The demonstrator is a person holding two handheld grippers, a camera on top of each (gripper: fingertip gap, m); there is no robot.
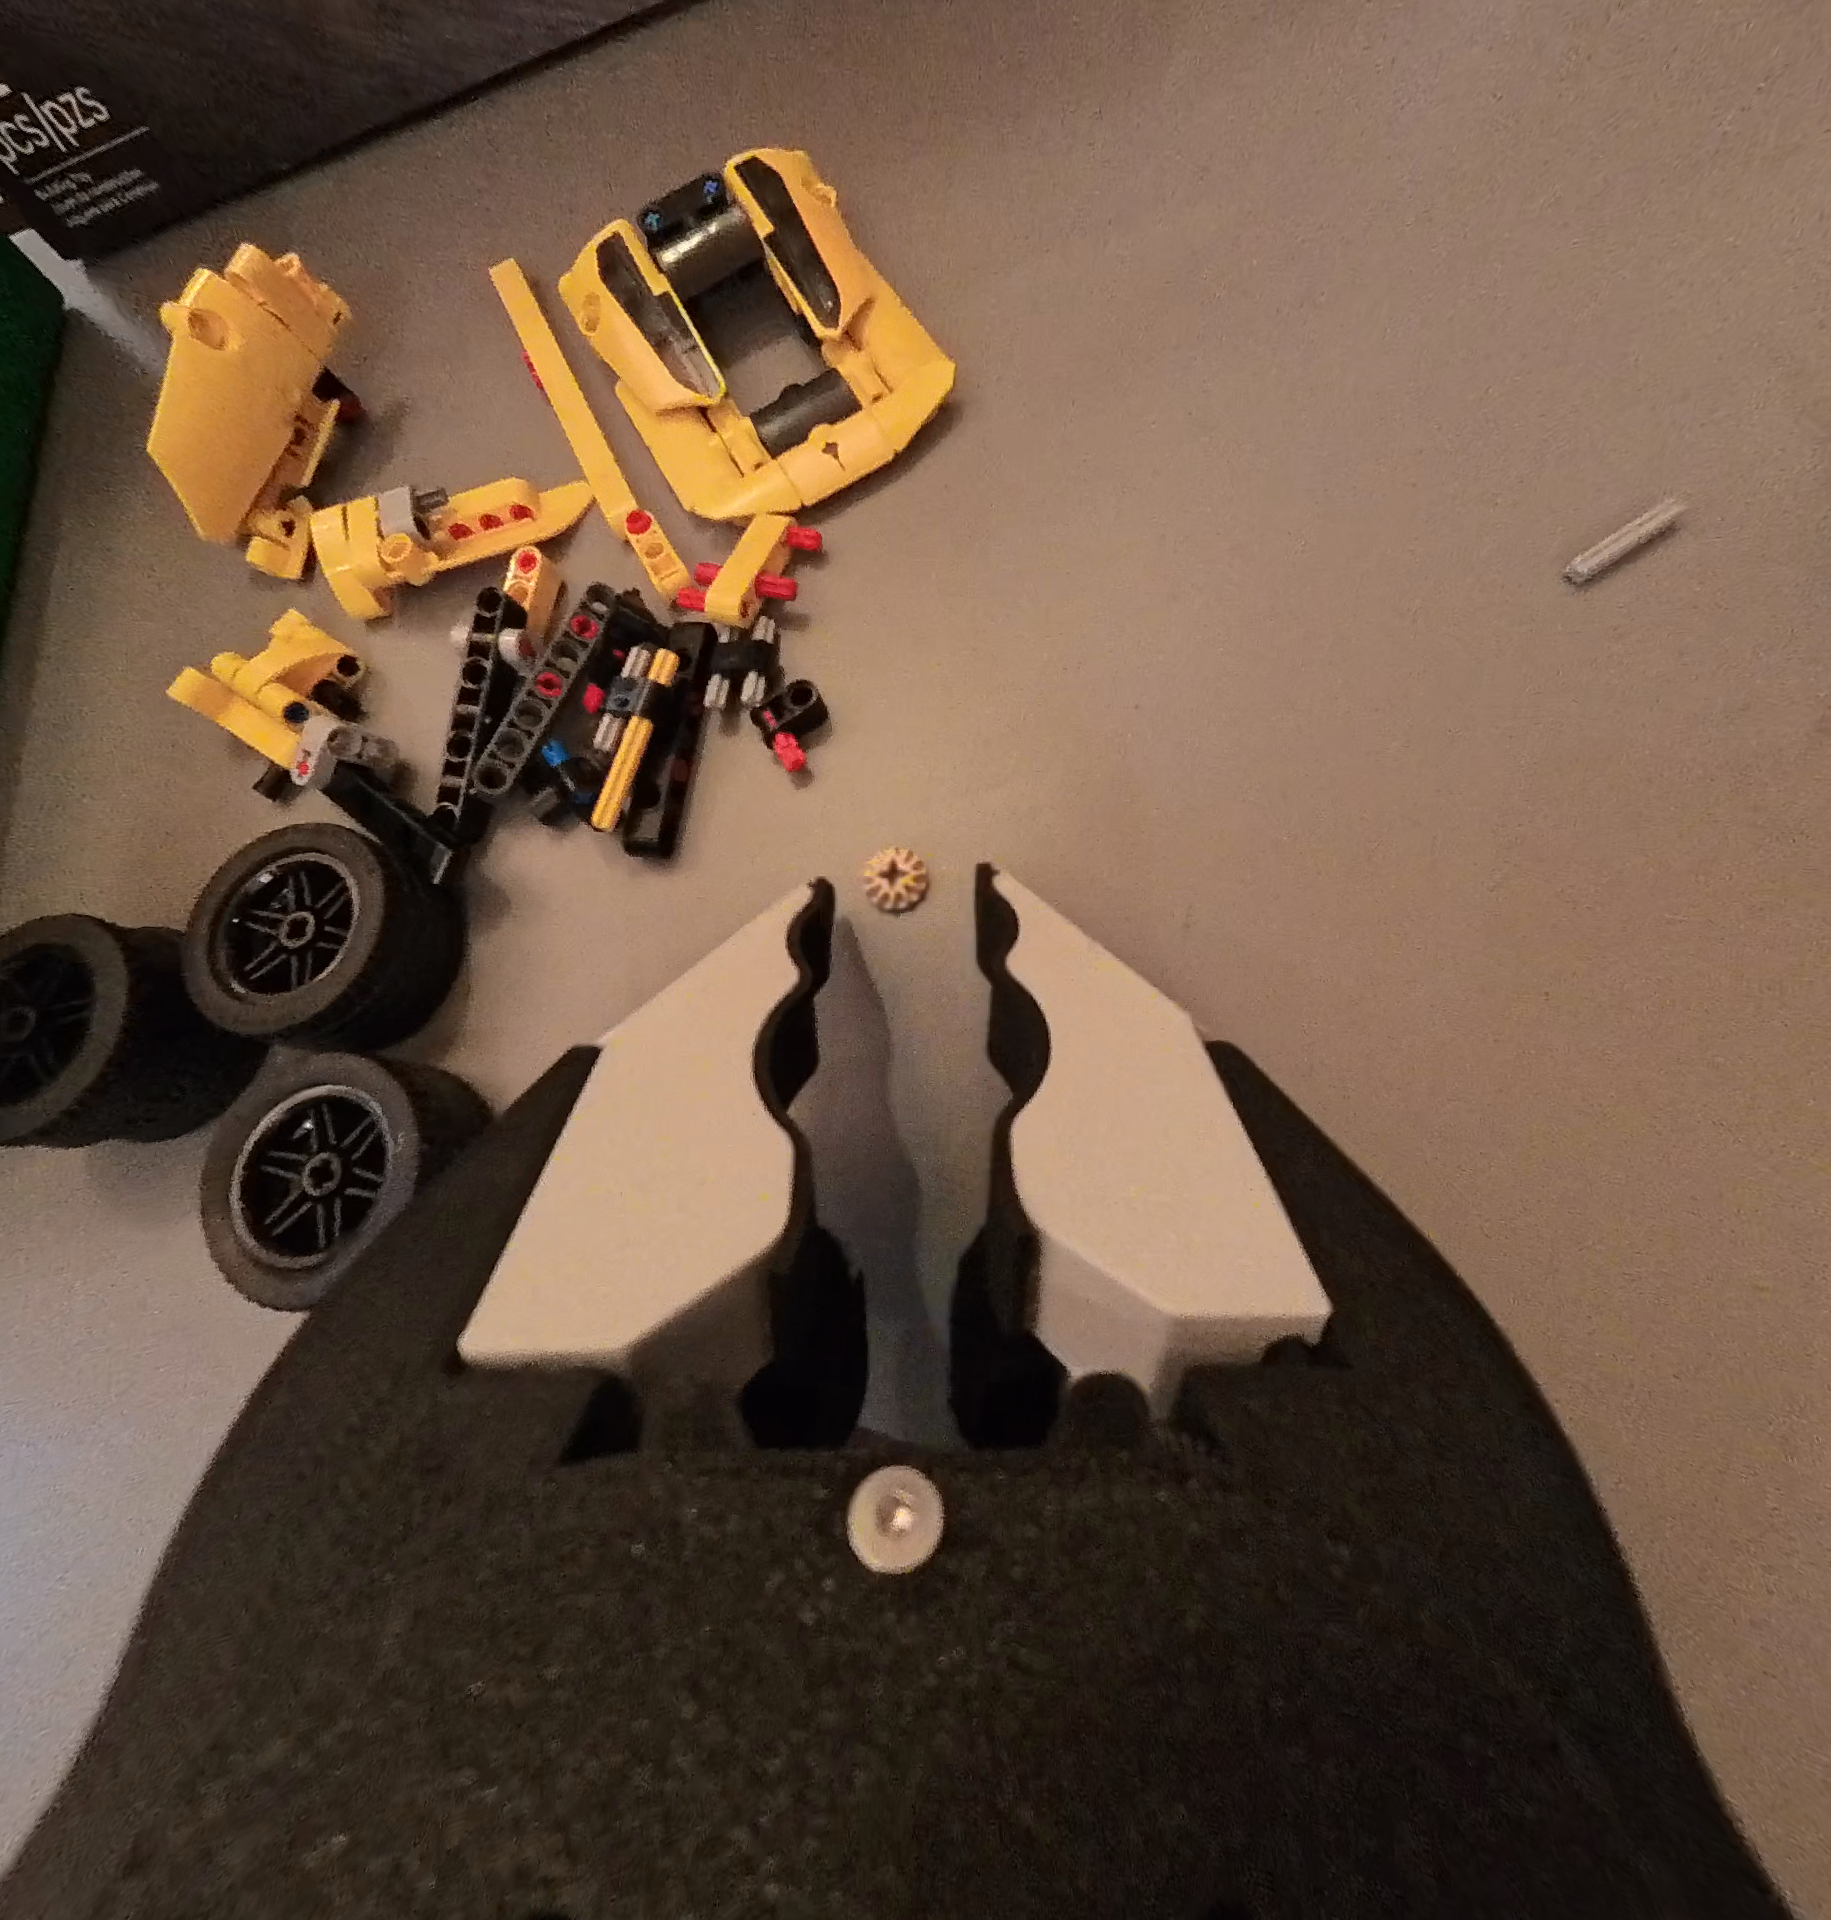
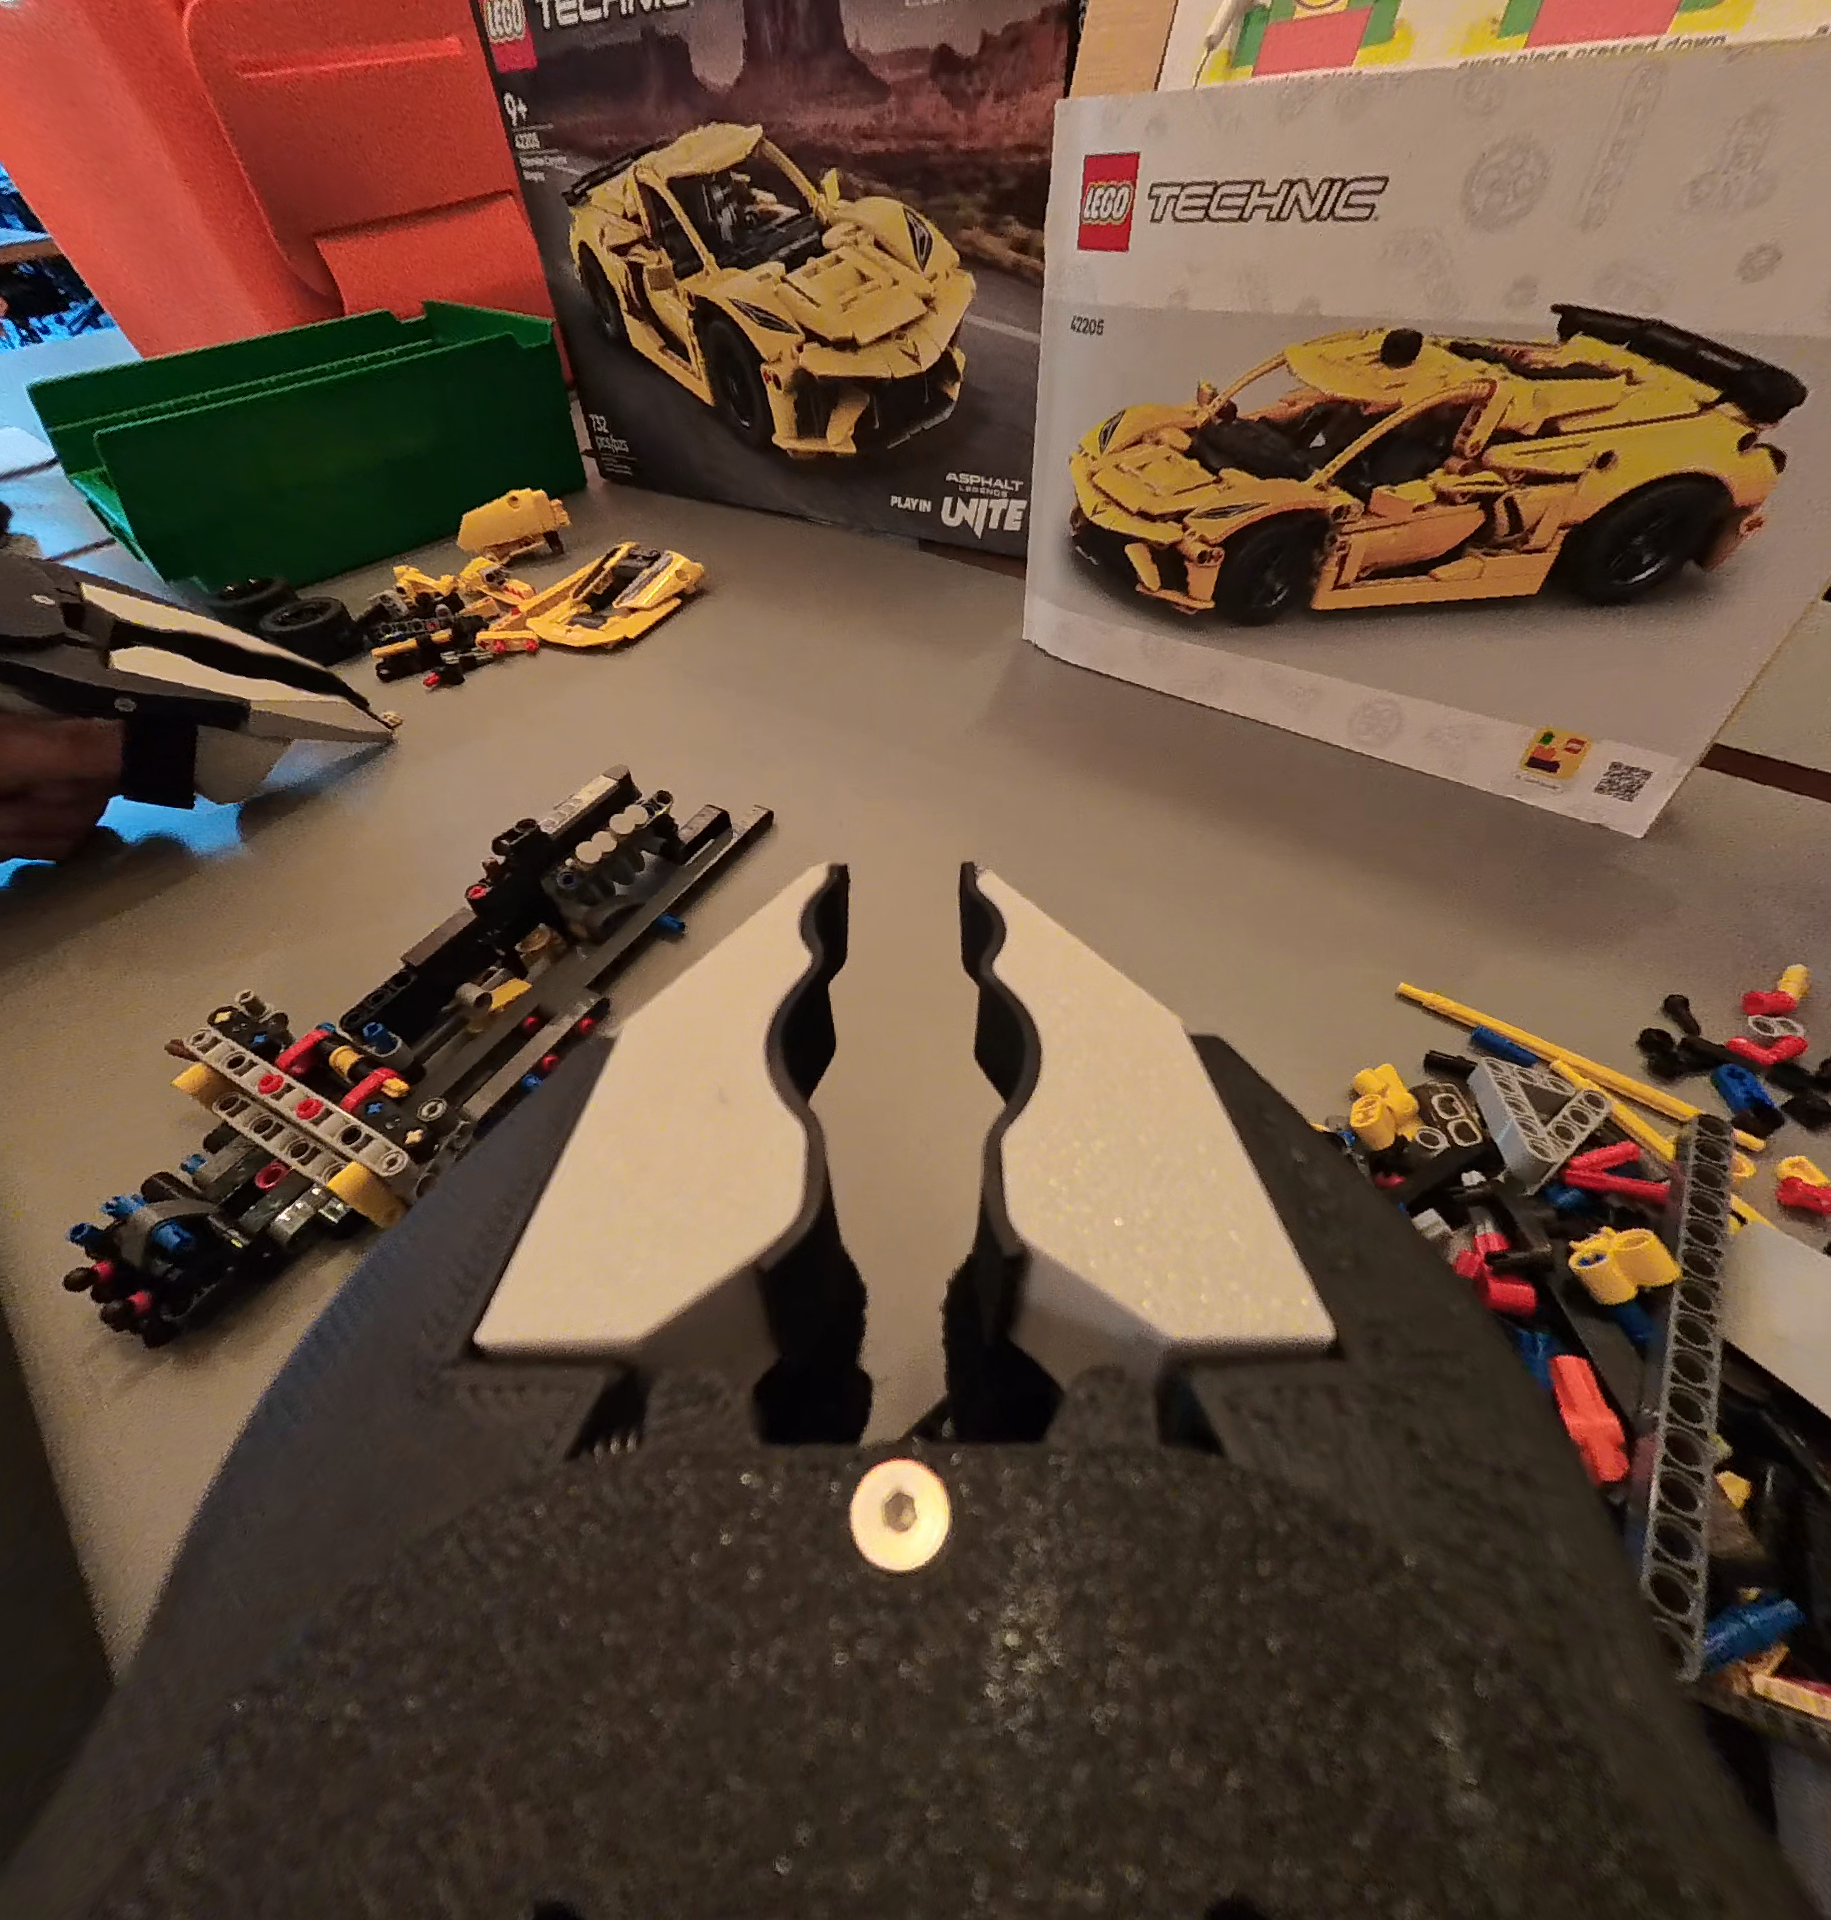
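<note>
Left tool [image 1: 903, 883] low over grey bench [image 1: 1306, 727], fingers parted, holding nothing. Small tan gear [image 1: 894, 882] lies flat right ahead, in line with gap between tips (touching or not, cannot tell). Wheels [image 1: 298, 935] and yellow body parts [image 1: 755, 332] to its left. Right tool [image 2: 903, 883] also parted, empty, well apart; black chassis [image 2: 423, 1049] beside its left finger.

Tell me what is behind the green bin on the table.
Behind the green bin stands an orange block-shaped thing, with the car box to its right. The bin hides the orange thing's base and the table there, so nothing lower can be told.
</note>
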